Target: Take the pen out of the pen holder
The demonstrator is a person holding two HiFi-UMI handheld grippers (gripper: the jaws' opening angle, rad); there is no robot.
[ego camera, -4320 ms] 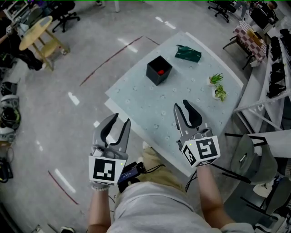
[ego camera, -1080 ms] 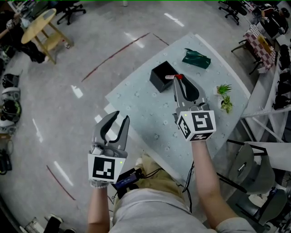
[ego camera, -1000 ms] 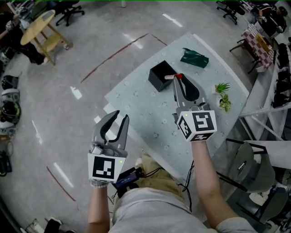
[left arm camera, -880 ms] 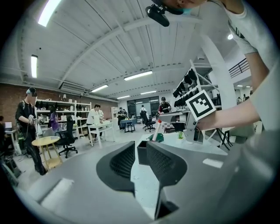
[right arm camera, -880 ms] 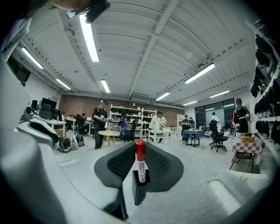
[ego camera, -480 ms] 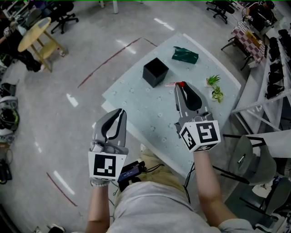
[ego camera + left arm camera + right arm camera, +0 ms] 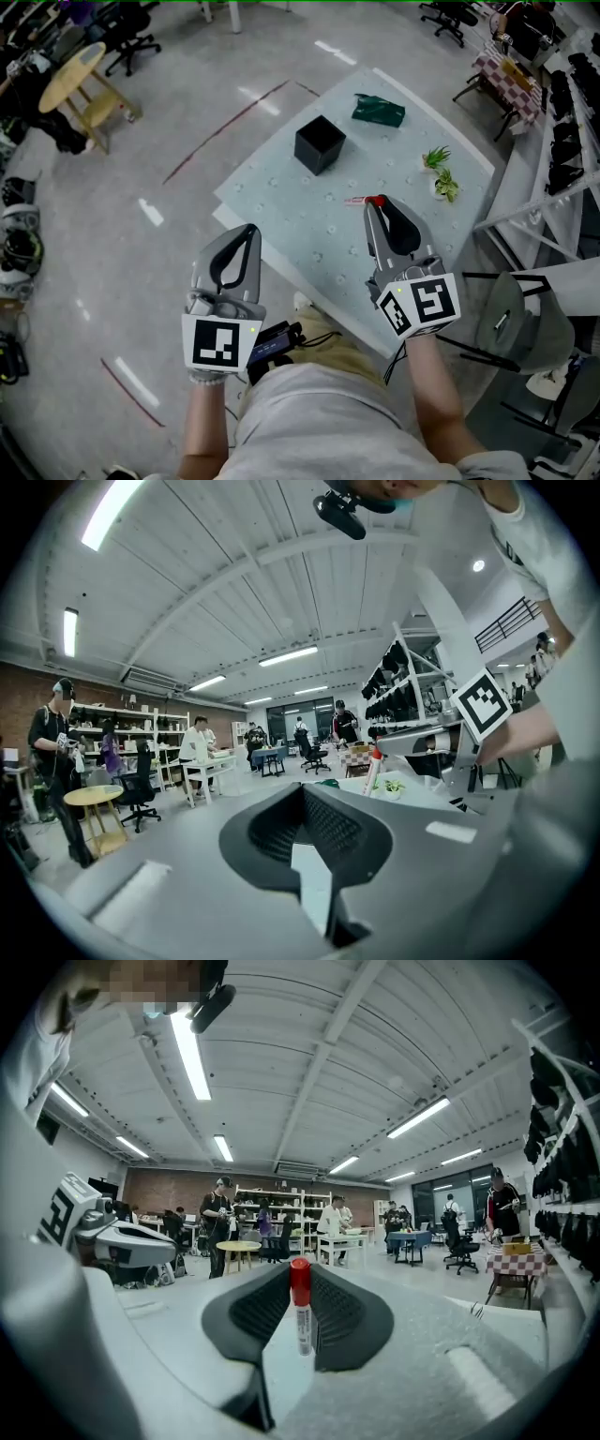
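A pen (image 7: 359, 200) with a red cap and a pale barrel is clamped at the tips of my right gripper (image 7: 375, 202), held above the pale table (image 7: 281, 197). It is well clear of the black square pen holder (image 7: 320, 143), which stands farther back on the table. In the right gripper view the pen (image 7: 301, 1321) stands upright between the jaws of the right gripper (image 7: 296, 1290). My left gripper (image 7: 249, 230) hangs off the table's near left edge, jaws shut with nothing in them. In the left gripper view the left gripper (image 7: 304, 799) shows its tips together, with the pen (image 7: 375, 772) off to the right.
A dark green bag (image 7: 379, 110) lies at the table's far side and two small potted plants (image 7: 441, 173) stand near its right edge. A grey chair (image 7: 520, 328) is to the right, a round wooden table (image 7: 70, 70) far left. Several people stand in the room beyond.
My right gripper has drawn the pen back from the pen holder toward the near side of the table. My left gripper's jaws have closed from open to shut.
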